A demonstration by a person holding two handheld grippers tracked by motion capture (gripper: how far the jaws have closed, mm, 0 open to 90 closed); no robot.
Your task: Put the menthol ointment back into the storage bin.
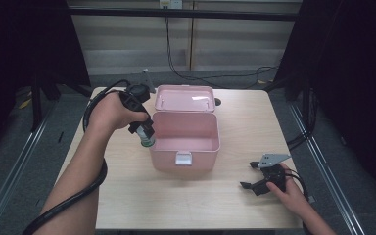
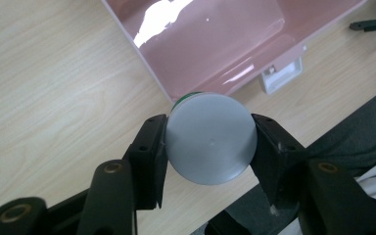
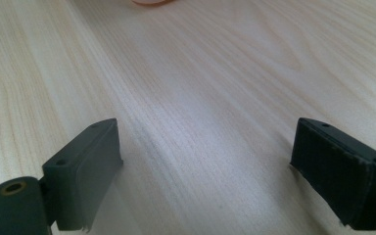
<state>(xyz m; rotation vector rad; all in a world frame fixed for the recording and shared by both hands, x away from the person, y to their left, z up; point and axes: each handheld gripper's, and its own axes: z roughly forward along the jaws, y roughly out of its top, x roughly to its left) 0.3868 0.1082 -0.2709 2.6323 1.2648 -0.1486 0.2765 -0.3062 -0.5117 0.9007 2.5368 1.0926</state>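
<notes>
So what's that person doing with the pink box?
A person is holding a small bottle with a grey cap in the left gripper, its fingers squeezed on the cap, right beside the open pink box. The box looks empty, with its lid flipped back. The right gripper rests open on the wooden table.

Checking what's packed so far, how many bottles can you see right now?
1: the bottle, grey cap up, clamped in the left gripper at the left wall of the open pink box. The box floor looks bare.
</notes>
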